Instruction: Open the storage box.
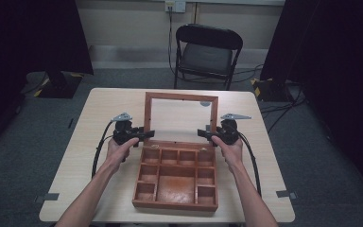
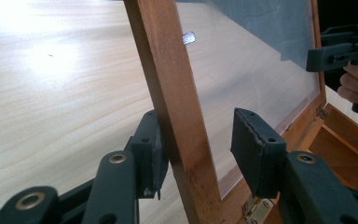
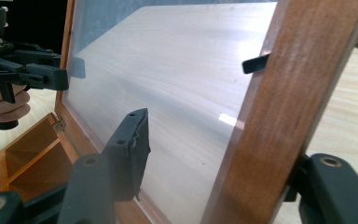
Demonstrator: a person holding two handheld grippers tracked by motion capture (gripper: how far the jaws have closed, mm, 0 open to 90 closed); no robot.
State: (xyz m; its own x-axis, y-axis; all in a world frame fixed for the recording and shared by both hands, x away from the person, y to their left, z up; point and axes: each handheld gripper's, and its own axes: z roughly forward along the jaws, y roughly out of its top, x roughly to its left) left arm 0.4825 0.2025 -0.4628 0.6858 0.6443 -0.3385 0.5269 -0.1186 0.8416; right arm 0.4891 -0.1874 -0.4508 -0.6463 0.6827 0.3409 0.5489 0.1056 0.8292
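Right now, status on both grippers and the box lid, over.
Left gripper open, jaws astride the lid's left frame rail. Right gripper open, astride the right rail. Wooden compartment box open, glass lid upright. Nothing in the way.

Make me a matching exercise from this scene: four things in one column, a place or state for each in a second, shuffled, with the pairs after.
Things
1. lid
2. folding chair
3. left gripper
4. wooden box

Places or states
A. beyond the table's far edge, on the floor
B. open, jaws either side of the lid's wooden frame
C. raised upright, with a clear pane
D. on the table, its compartments empty

Pairs: 1-C, 2-A, 3-B, 4-D
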